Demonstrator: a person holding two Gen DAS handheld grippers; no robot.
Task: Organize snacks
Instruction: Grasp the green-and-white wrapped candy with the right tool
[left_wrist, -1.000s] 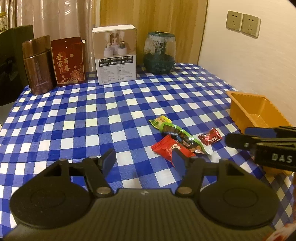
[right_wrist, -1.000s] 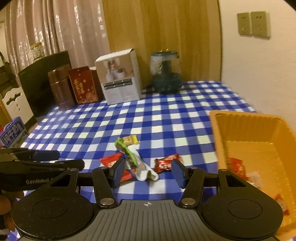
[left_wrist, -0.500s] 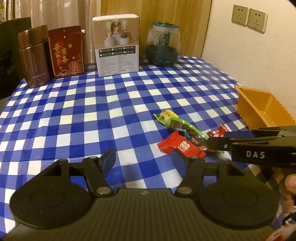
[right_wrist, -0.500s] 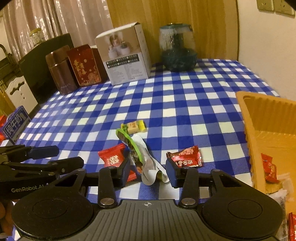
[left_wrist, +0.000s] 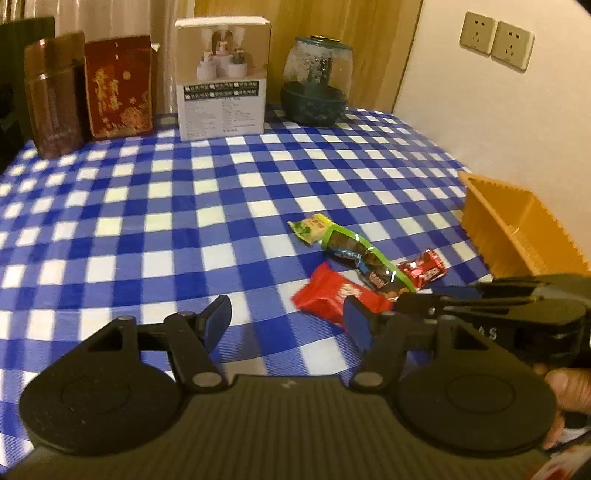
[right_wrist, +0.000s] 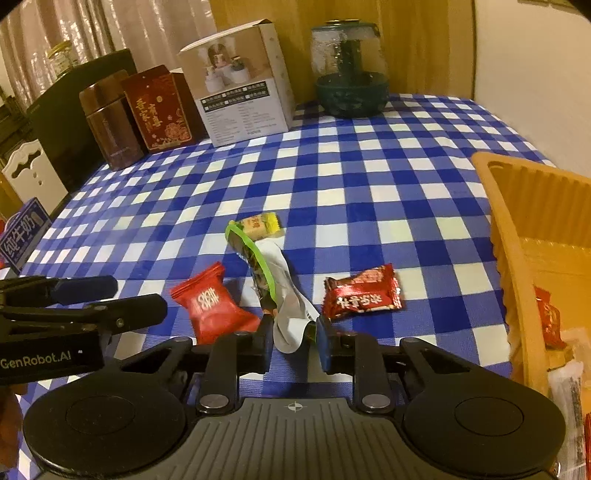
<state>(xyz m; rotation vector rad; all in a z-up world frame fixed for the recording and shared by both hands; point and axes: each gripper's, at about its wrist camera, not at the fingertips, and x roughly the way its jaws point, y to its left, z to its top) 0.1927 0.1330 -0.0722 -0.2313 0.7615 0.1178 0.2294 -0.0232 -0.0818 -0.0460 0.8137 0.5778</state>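
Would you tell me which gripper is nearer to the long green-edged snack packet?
Right. The right gripper has its fingers around the near end of the green-edged packet; the left gripper hangs open beside it, not touching.

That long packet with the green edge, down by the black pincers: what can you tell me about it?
The long snack packet is a crinkly, glossy wrapper, dark on its printed face with a bright green border, silvery white where its near end twists over. It lies on the checked tablecloth, stretching from the small yellow candy toward the camera. Its near end sits between the fingers of the right gripper, which look nearly closed on it. It is not lifted yet.
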